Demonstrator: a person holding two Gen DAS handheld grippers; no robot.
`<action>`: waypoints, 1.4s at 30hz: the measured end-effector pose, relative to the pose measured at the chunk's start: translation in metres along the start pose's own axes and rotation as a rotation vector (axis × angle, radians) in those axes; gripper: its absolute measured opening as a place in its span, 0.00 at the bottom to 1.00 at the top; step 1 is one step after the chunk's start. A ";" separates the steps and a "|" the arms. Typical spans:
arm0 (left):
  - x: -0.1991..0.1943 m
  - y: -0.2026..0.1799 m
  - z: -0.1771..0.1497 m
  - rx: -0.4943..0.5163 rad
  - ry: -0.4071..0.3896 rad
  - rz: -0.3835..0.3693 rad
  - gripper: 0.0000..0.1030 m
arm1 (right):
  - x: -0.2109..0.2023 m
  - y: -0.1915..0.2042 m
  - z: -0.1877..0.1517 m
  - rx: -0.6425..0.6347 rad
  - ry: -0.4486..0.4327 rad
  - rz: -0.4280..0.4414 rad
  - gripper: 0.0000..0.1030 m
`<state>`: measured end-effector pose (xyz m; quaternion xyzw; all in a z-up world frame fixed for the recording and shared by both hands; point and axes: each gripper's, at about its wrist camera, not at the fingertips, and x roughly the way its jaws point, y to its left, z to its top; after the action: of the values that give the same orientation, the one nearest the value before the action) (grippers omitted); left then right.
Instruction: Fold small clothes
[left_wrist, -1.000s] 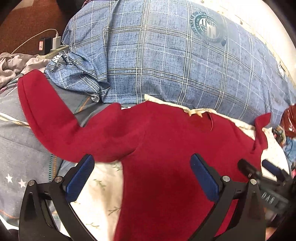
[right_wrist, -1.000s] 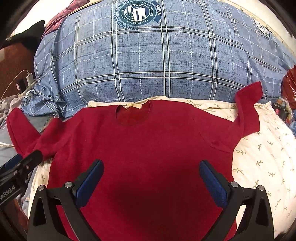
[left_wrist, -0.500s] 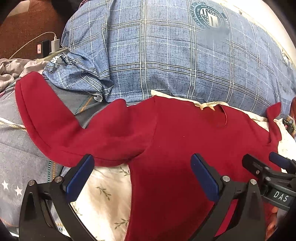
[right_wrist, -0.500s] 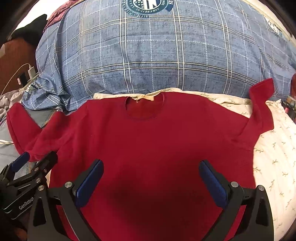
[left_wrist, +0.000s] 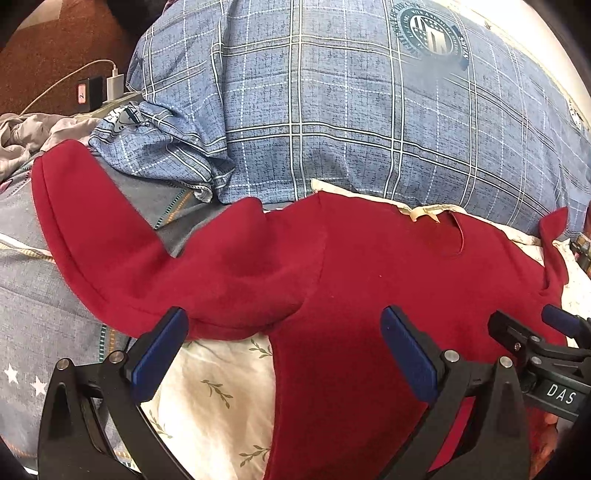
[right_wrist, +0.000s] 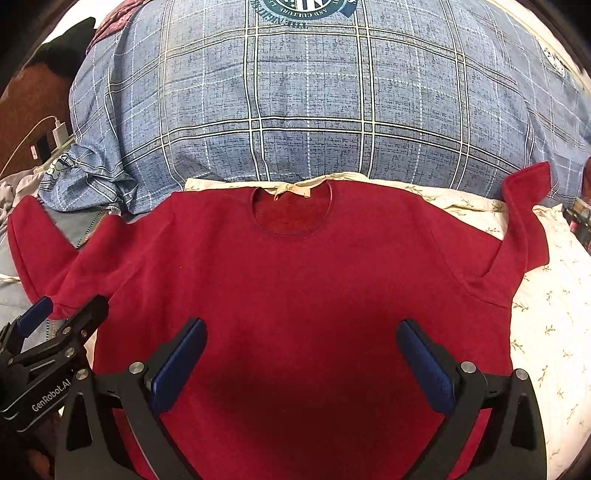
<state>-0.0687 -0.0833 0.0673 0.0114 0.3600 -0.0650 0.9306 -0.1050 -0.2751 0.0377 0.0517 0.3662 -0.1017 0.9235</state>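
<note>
A big blue plaid duvet bulges across the back of the bed, a round crest printed near its top. Below it lies a cream leaf-print sheet. At the left, a grey starred cover, a white charger with its cable, and brown floor beyond.

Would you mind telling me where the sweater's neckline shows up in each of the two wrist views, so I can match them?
Left wrist view: the neckline sits right of centre, seen at a slant, just below the plaid pillow.
Right wrist view: the neckline sits at centre, slightly above the middle, seen head-on.
Shared landmark: the round emblem on the plaid pillow, upper right in the left view and top centre in the right view.
</note>
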 end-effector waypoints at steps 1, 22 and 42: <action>0.000 0.000 0.000 0.001 -0.002 0.003 1.00 | 0.000 0.000 0.000 0.000 0.001 0.002 1.00; 0.004 0.009 0.003 -0.017 0.007 0.012 1.00 | 0.006 0.011 -0.002 -0.017 0.018 0.045 1.00; 0.005 0.015 0.004 -0.034 0.008 0.016 1.00 | 0.013 0.014 -0.005 -0.014 0.039 0.051 1.00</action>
<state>-0.0602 -0.0692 0.0662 -0.0014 0.3647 -0.0514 0.9297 -0.0958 -0.2628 0.0250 0.0564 0.3834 -0.0746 0.9188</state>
